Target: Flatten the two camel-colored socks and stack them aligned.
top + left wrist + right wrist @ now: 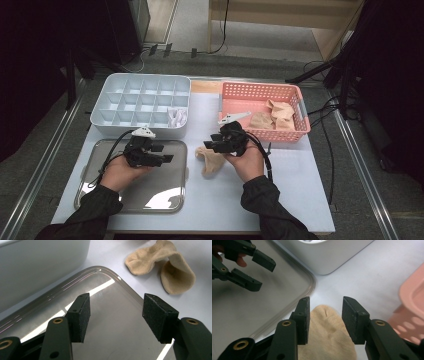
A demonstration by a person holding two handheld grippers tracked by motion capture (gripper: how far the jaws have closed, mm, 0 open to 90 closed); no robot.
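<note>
A beige sock (pixel 210 161) lies crumpled on the white table between the metal tray (pixel 165 197) and the pink basket (pixel 260 92). My right gripper (pixel 207 146) hovers just over the sock's near end, open, with the sock (pixel 329 337) lying below and between its jaws. My left gripper (pixel 167 153) is open above the tray's right part, nothing between its jaws. In the left gripper view, the left gripper (pixel 116 315) sits over the tray corner (pixel 112 277), with the sock (pixel 160 265) beyond it. The left gripper (pixel 244 267) also appears in the right gripper view.
A white compartment box (pixel 140 97) stands behind the tray, with a white item in its front right cell. The pink basket holds more beige socks (pixel 280 112). The white box's wall (pixel 324 255) and the basket's edge (pixel 412 302) flank the right gripper.
</note>
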